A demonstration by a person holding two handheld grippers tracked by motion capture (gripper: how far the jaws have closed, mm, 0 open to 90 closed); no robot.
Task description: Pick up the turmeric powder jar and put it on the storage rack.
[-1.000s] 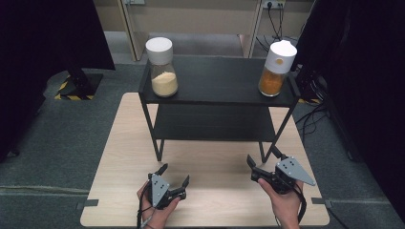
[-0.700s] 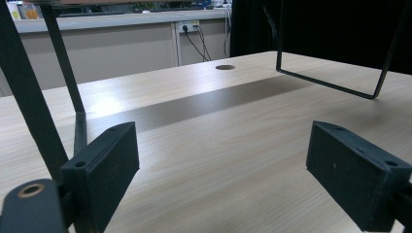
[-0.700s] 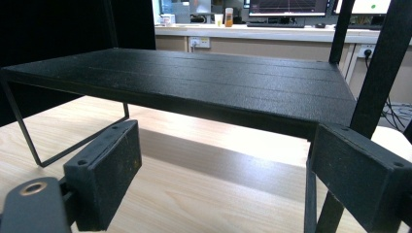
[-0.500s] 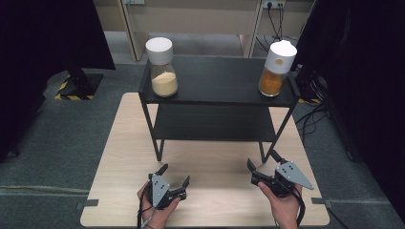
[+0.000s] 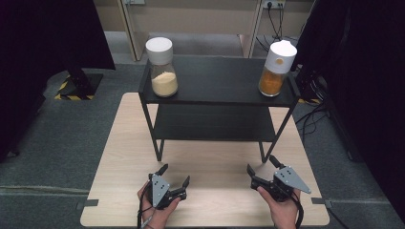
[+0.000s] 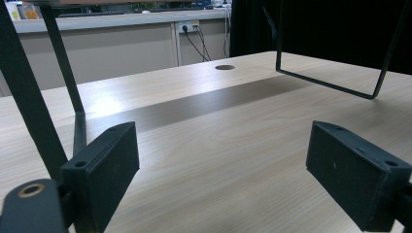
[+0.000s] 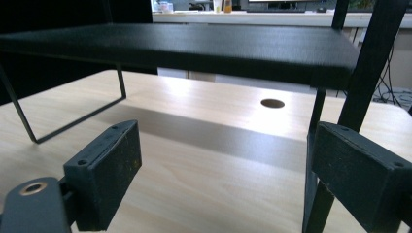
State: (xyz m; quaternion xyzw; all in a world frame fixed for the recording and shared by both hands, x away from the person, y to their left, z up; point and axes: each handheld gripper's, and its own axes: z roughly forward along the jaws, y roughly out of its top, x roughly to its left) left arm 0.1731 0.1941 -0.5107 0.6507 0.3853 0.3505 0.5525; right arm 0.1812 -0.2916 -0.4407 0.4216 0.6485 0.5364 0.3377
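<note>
Tools, left tool [image 5: 175, 176] and right tool [image 5: 262, 164], gape wide and empty before the black shelf [image 5: 217, 90].

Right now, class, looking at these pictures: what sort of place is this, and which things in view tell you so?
Probably a lab or test workroom, not a home. A plain wooden table carries a small black shelf rack staged with two jars, black curtains hang at the sides, and wall sockets with cables sit above a long counter.
</note>
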